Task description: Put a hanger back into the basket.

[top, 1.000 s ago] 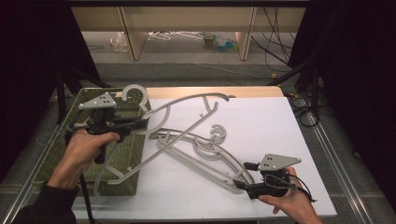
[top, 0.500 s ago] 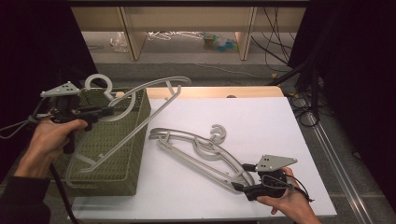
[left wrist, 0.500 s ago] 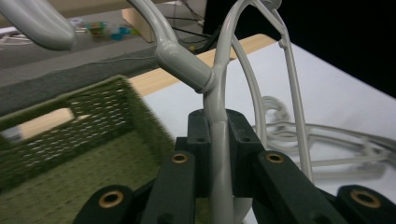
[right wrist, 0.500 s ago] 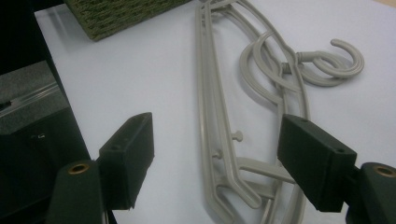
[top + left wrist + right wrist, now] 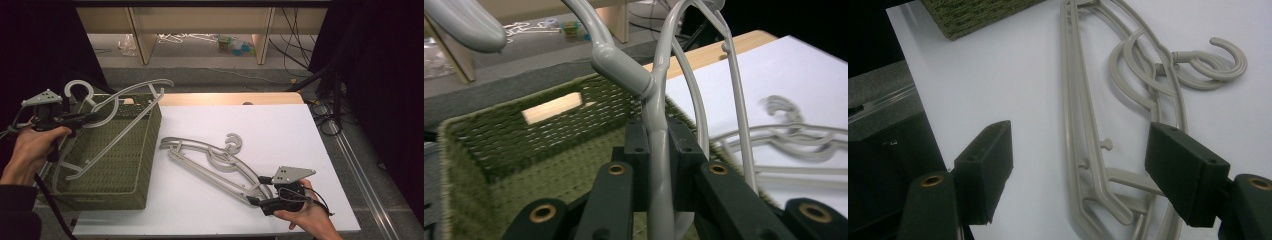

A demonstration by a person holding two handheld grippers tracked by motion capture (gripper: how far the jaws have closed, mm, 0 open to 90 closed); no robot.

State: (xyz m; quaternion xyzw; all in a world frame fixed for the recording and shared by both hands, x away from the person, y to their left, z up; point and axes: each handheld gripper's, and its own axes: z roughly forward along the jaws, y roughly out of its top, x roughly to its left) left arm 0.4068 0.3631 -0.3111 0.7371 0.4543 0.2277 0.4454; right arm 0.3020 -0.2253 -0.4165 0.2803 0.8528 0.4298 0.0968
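Left claw point(image 5: 85, 119) clamped on hanger point(image 5: 122, 102) slanting above the basket point(image 5: 145, 150); right claw point(image 5: 257, 192) open, straddling the bench hangers point(image 5: 210, 157), long axis running from basket to claw.

High view: fixed above the person's side, facing forward and down over the whole white table point(image 5: 280, 125), far off. Left gripper view: close over the green basket point(image 5: 524, 145), facing across it toward the table. Right gripper view: low and close above the table, facing the basket's corner. All three share the grey hangers point(image 5: 215, 160) lying right of the basket.
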